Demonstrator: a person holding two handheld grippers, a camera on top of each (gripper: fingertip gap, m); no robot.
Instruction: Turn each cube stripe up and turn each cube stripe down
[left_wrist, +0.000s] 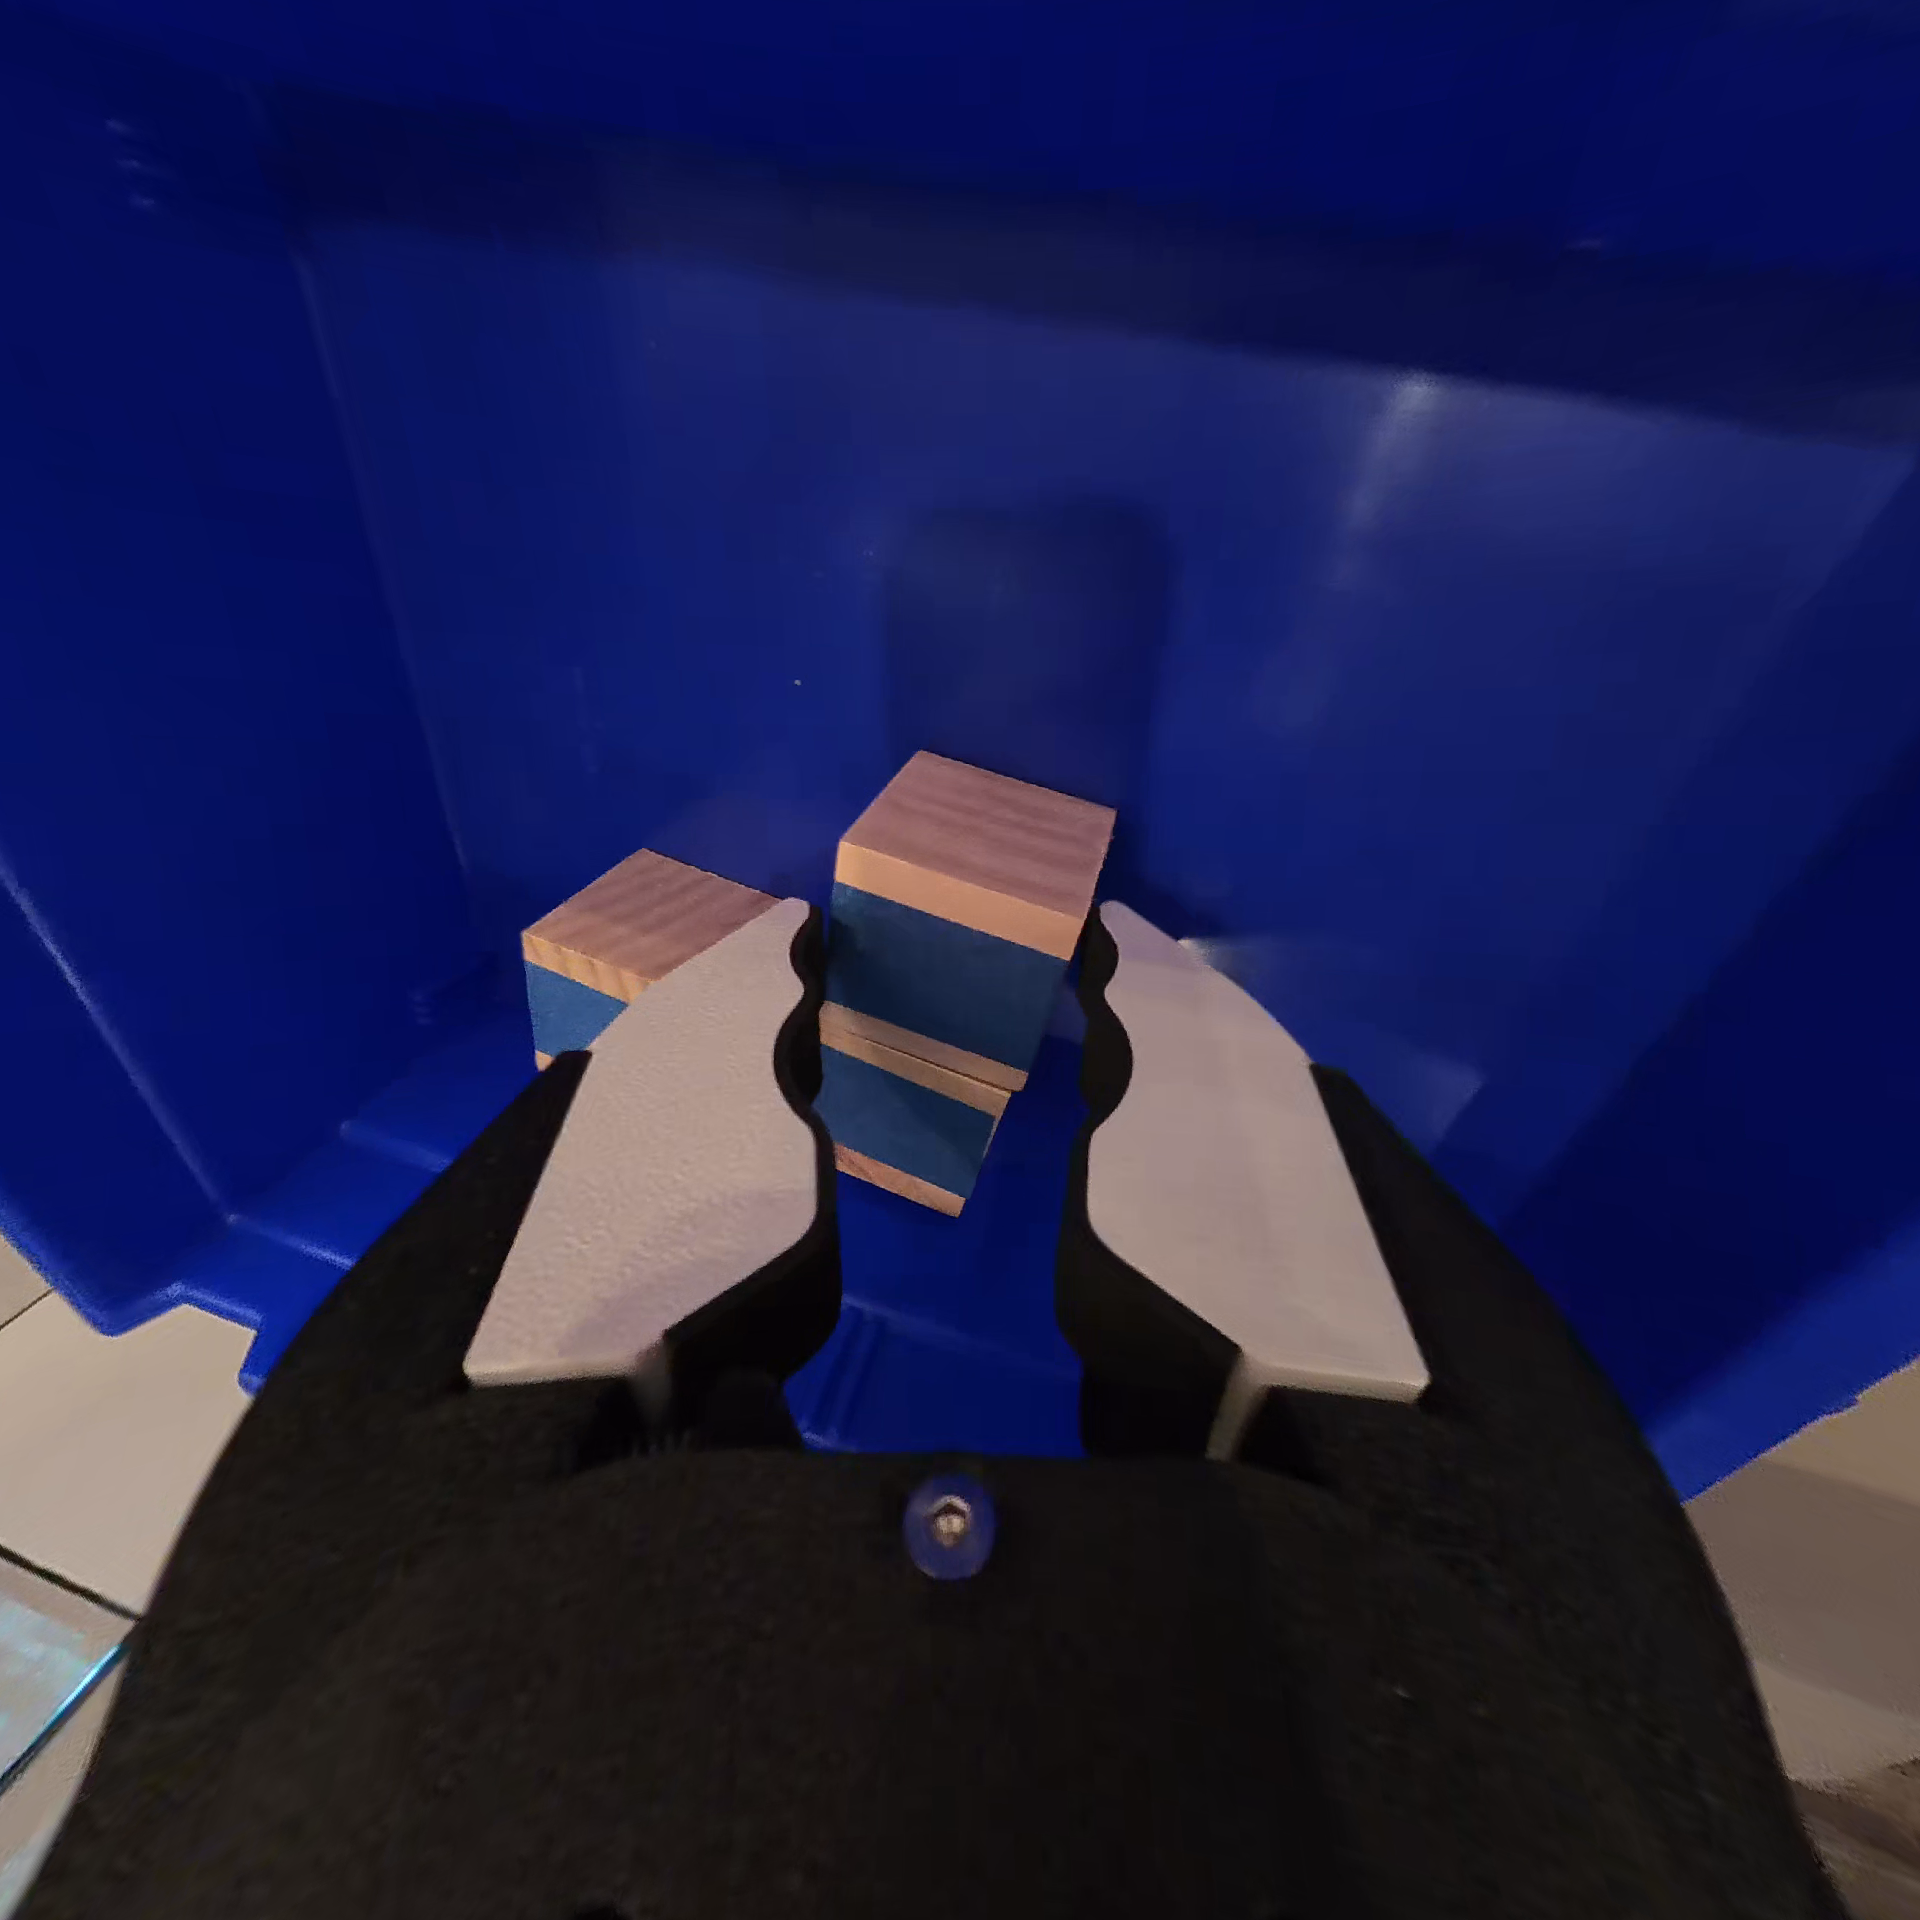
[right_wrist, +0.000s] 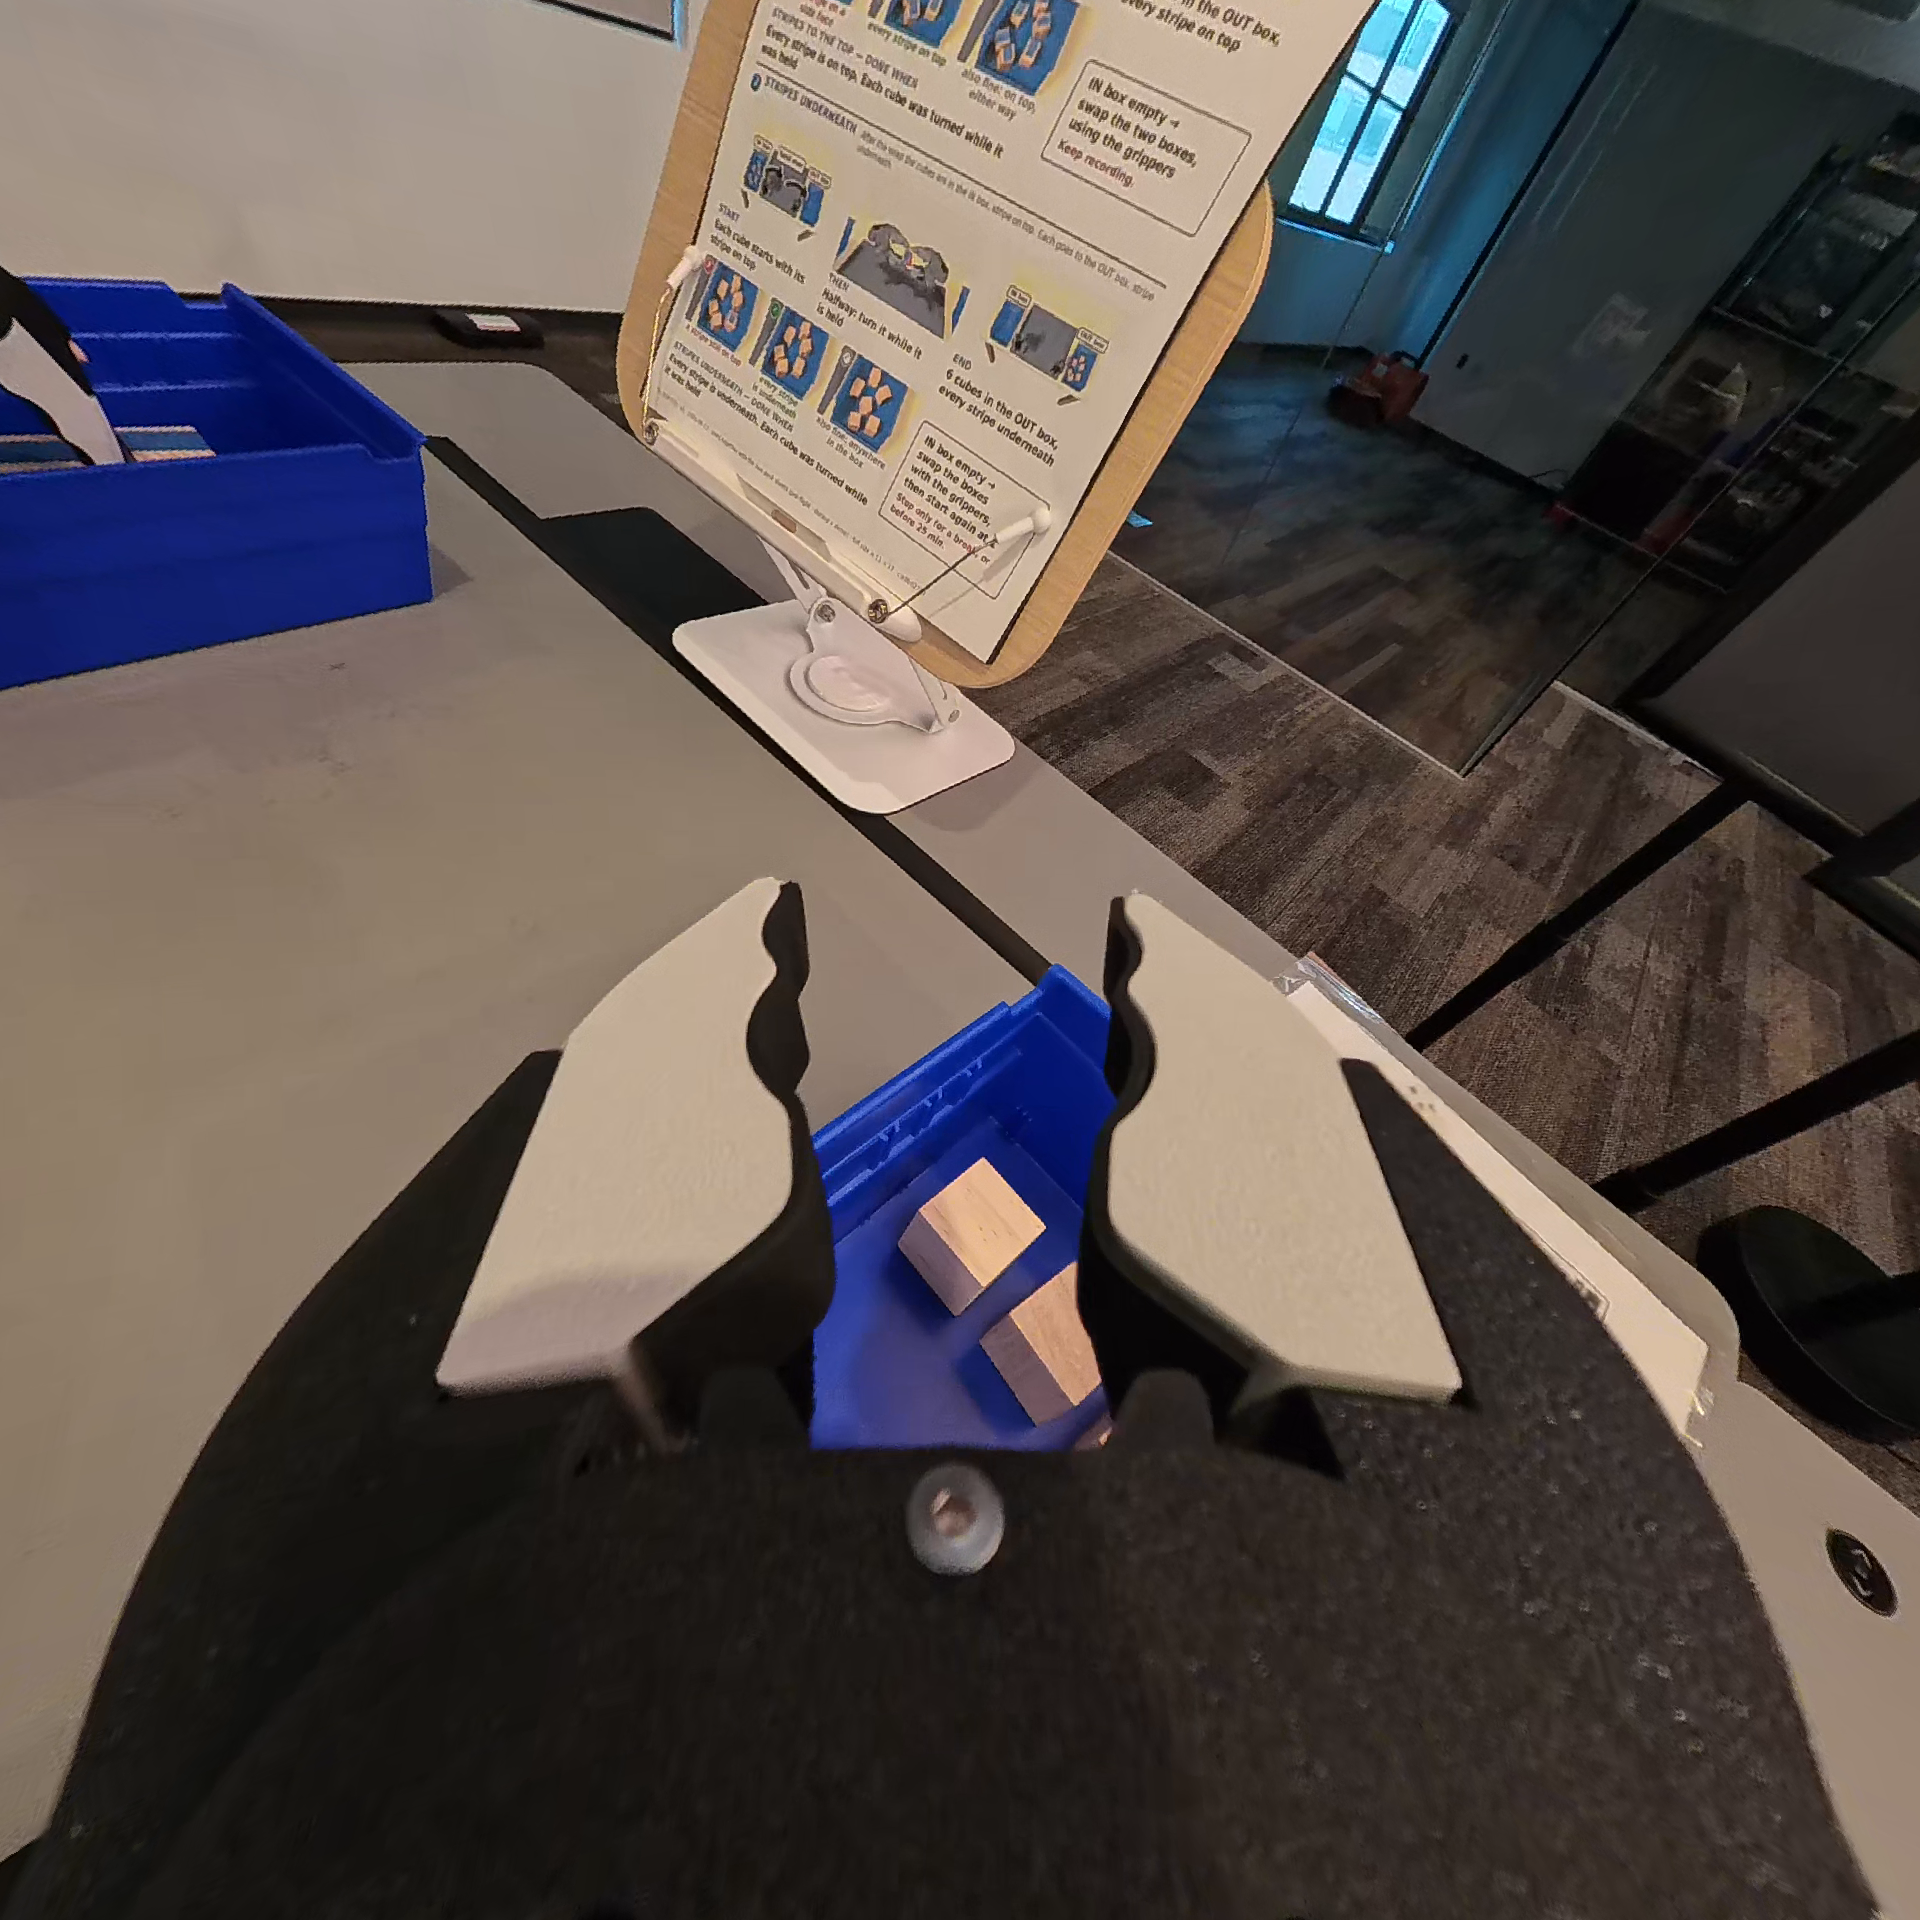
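Seen from the left wrist, the left gripper (left_wrist: 954, 935) reaches into a glossy blue plastic bin (left_wrist: 623, 520), its jaws spread with nothing pinched. Its fingers (left_wrist: 686, 1122) are pale grey plates with wavy black pads on the inner edges, mounted on a black felt-like body. Between the fingertips stands a stack of two wooden cubes: the lower cube (left_wrist: 904, 1127) rests on the bin floor, and the upper cube (left_wrist: 961, 914) sits on it, shifted toward the back wall. Each shows a blue stripe around its sides between bands of bare wood, with plain grained wood on top. A third cube (left_wrist: 613, 935), striped the same way, lies just left of the stack, partly hidden by the left finger.

Only the right wrist view shows the grey table (right_wrist: 312, 883). There the right gripper (right_wrist: 951, 904) hovers above a second blue bin (right_wrist: 1029, 1029), jaws spread and empty. Inside that bin, between the fingers, lie two plain-looking wooden cubes (right_wrist: 971, 1231), no stripe visible. Beyond that bin stands a white stand (right_wrist: 852, 717) holding a rounded wooden board with a printed instruction sheet (right_wrist: 935, 312). Far left of the stand sits the first bin, the other gripper's finger dipping in.
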